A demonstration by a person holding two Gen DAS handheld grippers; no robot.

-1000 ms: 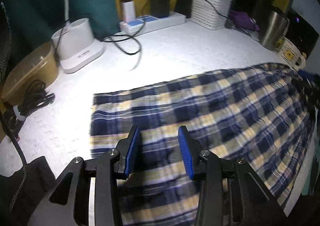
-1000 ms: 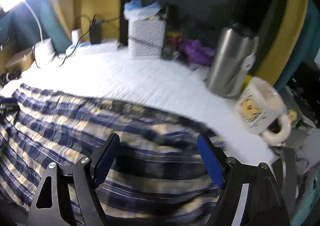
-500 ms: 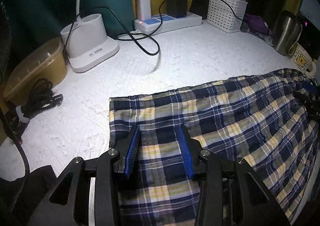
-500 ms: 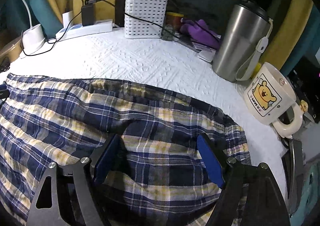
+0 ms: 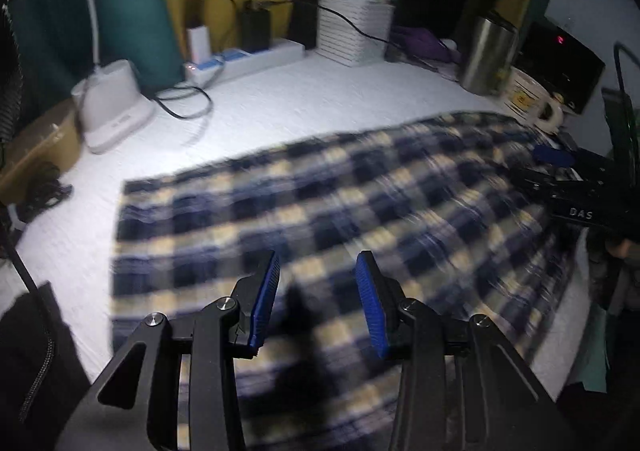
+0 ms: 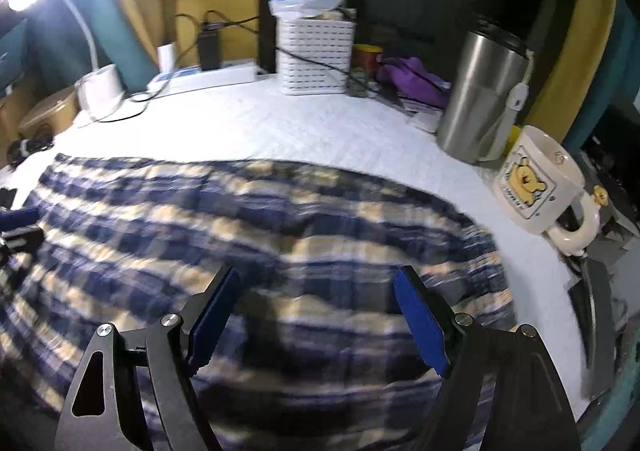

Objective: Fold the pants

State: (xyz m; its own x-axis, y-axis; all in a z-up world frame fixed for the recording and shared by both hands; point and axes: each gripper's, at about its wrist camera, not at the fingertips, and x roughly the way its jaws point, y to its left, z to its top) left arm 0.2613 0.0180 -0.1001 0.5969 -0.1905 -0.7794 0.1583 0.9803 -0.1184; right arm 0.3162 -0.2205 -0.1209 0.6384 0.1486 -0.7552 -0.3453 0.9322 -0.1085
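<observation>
Clearly soft and limp, the plaid pants (image 5: 340, 211) lie flat on the white table (image 5: 320, 107) beneath both empty grippers, left (image 5: 318, 291) narrowly parted, right (image 6: 316, 311) wide, and look best pinched at edge corners.

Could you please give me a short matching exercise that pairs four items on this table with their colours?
Things:
1. slatted plastic basket
2. insulated metal tumbler
3. bear-print ceramic mug
4. checked cotton pants

Colours:
A. blue and pale yellow
B. cream
C. white
D. silver

Pairs: 1-C, 2-D, 3-B, 4-A
</observation>
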